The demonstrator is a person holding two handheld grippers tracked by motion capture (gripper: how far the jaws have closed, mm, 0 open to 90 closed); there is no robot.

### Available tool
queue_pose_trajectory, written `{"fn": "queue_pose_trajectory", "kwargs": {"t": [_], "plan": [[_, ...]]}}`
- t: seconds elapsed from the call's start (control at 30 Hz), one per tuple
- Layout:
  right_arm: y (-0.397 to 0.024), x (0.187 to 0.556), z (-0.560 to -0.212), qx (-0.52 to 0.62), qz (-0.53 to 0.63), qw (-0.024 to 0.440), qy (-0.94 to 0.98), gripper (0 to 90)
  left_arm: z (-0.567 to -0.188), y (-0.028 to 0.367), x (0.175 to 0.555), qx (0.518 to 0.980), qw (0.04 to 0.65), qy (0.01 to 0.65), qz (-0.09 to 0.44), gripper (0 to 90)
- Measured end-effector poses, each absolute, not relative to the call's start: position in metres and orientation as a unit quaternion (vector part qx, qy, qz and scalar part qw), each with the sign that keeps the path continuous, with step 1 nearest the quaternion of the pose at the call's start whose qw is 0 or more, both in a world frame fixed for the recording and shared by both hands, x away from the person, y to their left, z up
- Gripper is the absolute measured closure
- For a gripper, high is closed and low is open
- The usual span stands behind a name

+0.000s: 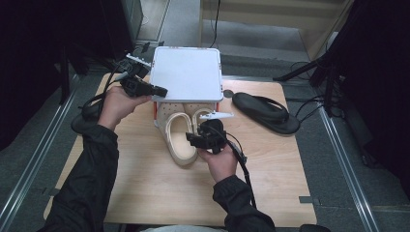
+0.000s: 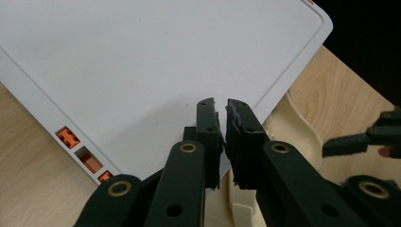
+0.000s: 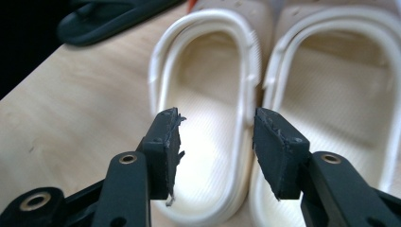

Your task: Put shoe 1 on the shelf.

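the white lid (image 1: 186,72) hides the cream clogs' (image 1: 180,140) toes and the box beneath

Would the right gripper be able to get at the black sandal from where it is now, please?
Probably yes: the right gripper is open over the cream clogs, and bare table lies between it and the black sandal.

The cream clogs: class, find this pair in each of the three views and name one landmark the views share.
High view: the cream clogs lie mid-table, toes under the white lid.
Left gripper view: a cream strip at lower right, below the lid's edge.
Right gripper view: both clogs lie beyond the open tongs.
Shared landmark: the light wooden table.
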State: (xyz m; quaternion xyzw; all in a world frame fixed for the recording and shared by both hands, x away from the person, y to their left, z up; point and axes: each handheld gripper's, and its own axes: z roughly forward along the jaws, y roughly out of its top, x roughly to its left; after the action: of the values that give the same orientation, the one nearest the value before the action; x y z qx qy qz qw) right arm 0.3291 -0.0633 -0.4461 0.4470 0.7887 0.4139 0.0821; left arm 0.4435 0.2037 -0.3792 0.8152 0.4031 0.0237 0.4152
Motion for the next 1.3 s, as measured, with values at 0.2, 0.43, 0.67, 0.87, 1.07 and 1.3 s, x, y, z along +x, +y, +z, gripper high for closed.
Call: {"fn": "queue_pose_trajectory", "kwargs": {"t": [0.2,0.43,0.67,0.87,1.07,1.3], "plan": [[-0.069,0.305,-0.461,0.428,0.414,0.087,0.799,55.8,-0.379,0.204,0.443,0.817,0.414,0.401,0.026,84.0],[-0.071,0.279,-0.486,0.415,0.41,0.094,0.807,61.9,-0.379,0.204,0.443,0.817,0.414,0.401,0.026,84.0],[-0.074,0.27,-0.51,0.414,0.408,0.079,0.81,72.7,-0.379,0.204,0.443,0.817,0.413,0.401,0.028,84.0],[-0.076,0.273,-0.529,0.425,0.403,0.035,0.81,90.0,-0.379,0.203,0.443,0.819,0.412,0.399,0.03,84.0],[-0.072,0.281,-0.532,0.422,0.399,0.034,0.813,90.0,-0.379,0.203,0.443,0.818,0.412,0.4,0.03,84.2],[-0.063,0.287,-0.527,0.42,0.401,0.036,0.813,90.0,-0.379,0.202,0.442,0.82,0.41,0.398,0.037,85.3]]}}
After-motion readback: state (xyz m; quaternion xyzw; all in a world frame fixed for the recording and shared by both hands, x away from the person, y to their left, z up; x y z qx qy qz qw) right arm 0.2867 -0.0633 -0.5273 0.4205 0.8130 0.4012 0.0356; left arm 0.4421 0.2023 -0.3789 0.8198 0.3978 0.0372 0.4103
